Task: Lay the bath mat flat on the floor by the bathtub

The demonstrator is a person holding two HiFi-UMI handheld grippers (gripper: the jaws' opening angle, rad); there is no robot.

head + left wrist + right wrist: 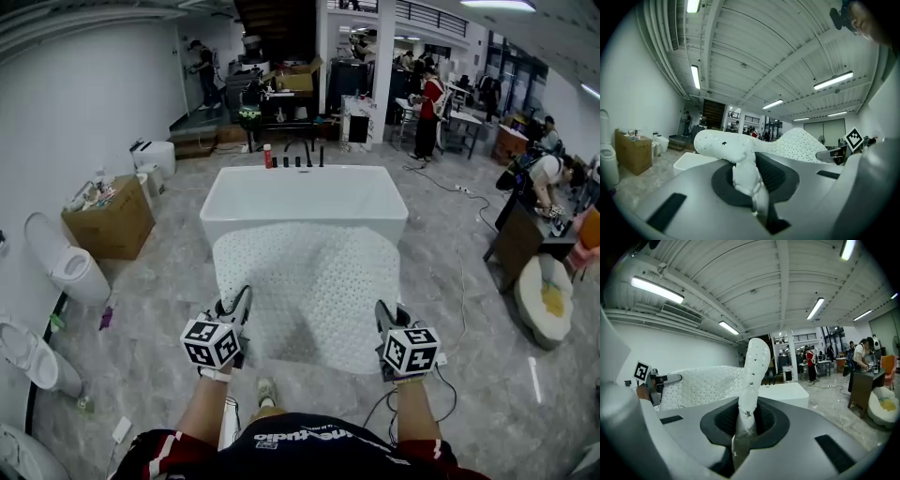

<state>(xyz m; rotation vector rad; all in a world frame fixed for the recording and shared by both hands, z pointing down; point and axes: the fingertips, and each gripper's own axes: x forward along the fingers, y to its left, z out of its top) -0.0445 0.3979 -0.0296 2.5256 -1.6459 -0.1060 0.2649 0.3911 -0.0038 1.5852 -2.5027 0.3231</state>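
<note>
Pinching the bath mat (305, 291) by its two near corners: clamping the left corner in the left gripper (239, 307) and the right corner in the right gripper (384, 319), jaws nearly together on the thin white sheet in both. Holding it spread between the two, up off the floor (459, 281), with the far edge reaching toward the front of the bathtub (305, 202) — not possible to tell whether touching it. Not lying flat yet.

Seeing the pinched corners bunching and flopping over above the jaws in both gripper views — reading that as soft, limp, fairly light stuff with no stiffness of its own. Expecting sag across the middle and a fold wherever an edge goes slack, so judging the corners, kept well apart, as the right places to hold. Guessing at a dimpled, rubbery surface: grippy enough against the pads, hardly fragile, though likely to crumple if lowered unevenly.
</note>
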